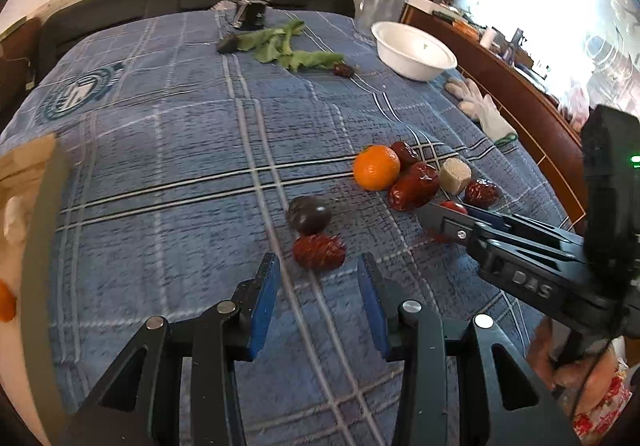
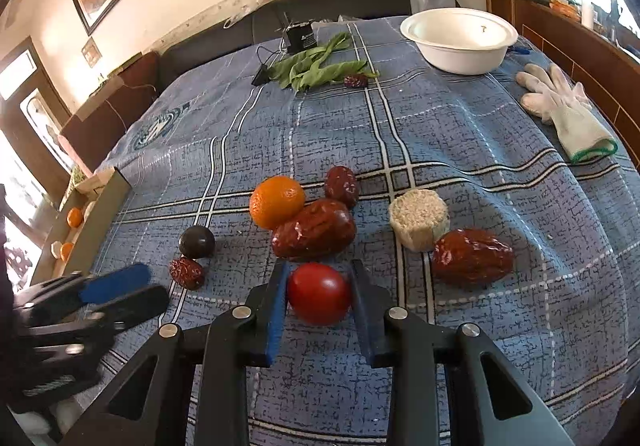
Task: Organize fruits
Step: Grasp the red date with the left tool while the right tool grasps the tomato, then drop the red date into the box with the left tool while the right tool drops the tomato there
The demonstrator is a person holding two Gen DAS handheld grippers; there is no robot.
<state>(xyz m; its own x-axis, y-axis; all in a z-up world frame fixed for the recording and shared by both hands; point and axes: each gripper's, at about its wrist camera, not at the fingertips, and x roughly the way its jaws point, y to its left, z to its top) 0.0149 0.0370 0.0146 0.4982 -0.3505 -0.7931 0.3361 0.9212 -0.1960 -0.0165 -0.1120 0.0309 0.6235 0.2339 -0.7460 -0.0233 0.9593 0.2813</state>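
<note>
A red tomato sits on the blue plaid cloth near its front edge, pinched between the blue pads of the right gripper — in the left view those fingers hide nearly all of it. Behind it cluster an orange, wrinkled red dates and a beige cake. The left gripper hangs narrowly parted and empty near a small date; a box at the left edge is cropped.

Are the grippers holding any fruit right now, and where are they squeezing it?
The right gripper is shut on the small red tomato, one pad on each side. The left gripper is open and holds nothing.
</note>
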